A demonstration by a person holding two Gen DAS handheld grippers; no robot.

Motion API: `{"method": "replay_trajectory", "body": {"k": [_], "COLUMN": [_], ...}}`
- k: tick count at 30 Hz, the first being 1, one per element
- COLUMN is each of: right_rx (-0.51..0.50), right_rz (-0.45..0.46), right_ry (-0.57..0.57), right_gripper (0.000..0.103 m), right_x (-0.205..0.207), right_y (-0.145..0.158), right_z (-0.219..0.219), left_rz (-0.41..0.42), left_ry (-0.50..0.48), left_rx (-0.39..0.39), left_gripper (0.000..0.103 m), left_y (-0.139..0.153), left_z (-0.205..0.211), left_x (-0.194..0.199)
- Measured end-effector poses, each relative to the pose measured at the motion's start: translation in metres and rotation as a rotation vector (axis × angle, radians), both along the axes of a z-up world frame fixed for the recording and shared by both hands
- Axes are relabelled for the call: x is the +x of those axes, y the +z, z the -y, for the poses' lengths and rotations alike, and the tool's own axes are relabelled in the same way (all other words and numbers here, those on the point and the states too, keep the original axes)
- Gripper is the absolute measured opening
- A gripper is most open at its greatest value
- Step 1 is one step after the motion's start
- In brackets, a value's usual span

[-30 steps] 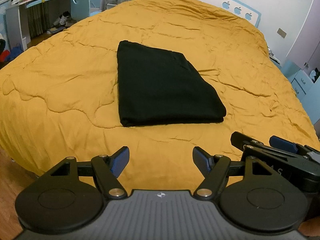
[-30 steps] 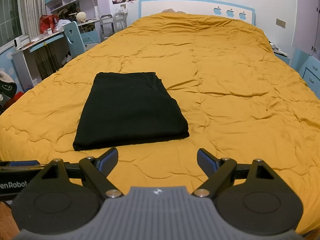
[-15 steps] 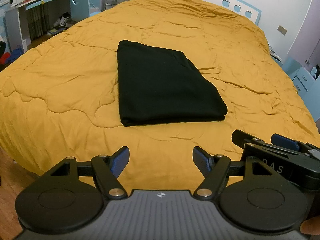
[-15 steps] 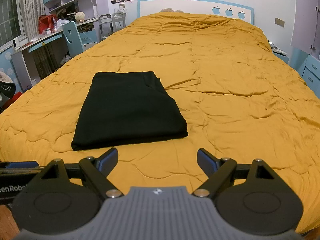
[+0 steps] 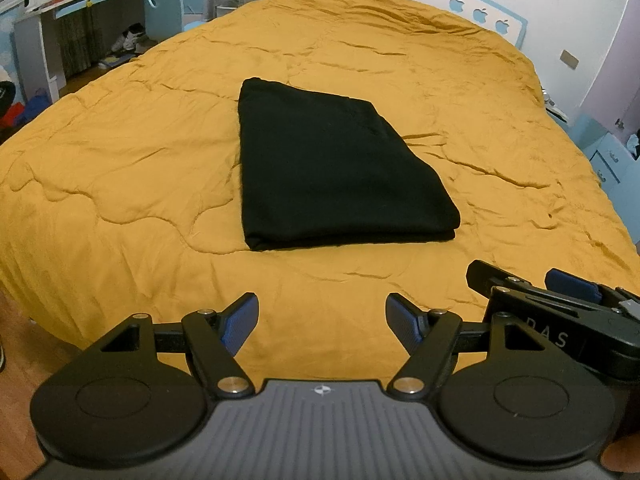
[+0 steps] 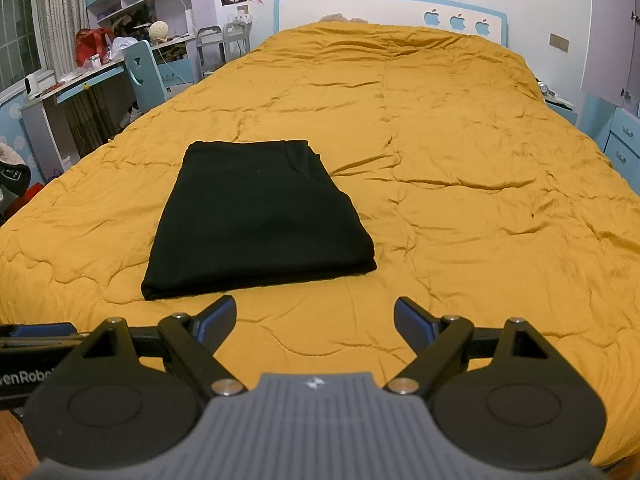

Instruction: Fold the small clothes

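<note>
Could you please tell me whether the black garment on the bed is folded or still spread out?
Folded. The black garment lies as a compact rectangle on the orange quilt, with stacked layers visible along its near edge; neither gripper touches it.

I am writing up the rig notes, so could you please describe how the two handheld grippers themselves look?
The left gripper and the right gripper look alike: a ribbed grey body with a small round emblem, two round black discs, black linkage arms with silver pins, and blue ribbed pads on the fingers. White lettering marks each gripper's side, only partly readable. No cables or sleeves show.
</note>
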State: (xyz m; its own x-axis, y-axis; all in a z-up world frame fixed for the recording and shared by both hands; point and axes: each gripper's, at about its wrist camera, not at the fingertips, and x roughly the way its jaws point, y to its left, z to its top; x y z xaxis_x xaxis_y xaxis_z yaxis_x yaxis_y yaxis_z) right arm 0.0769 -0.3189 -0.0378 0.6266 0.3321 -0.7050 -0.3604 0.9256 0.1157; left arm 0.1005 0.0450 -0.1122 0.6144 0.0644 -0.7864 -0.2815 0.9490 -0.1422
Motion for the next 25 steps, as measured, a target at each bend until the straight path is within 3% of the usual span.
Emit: {"method": "replay_trajectory", "body": {"k": [25], "right_rx": [0.000], "right_rz": [-0.005], "right_ry": [-0.010], "right_gripper": [0.082], "right_x": [-0.0019], "right_y": [0.0006], "right_z": [-0.0064], "left_rz": [0.025], "left_ry": [-0.005], "left_rx": [0.007], "left_gripper": [0.086], "left_y": [0.0001], "left_z": [0.0002], "left_x": [-0.0007]}}
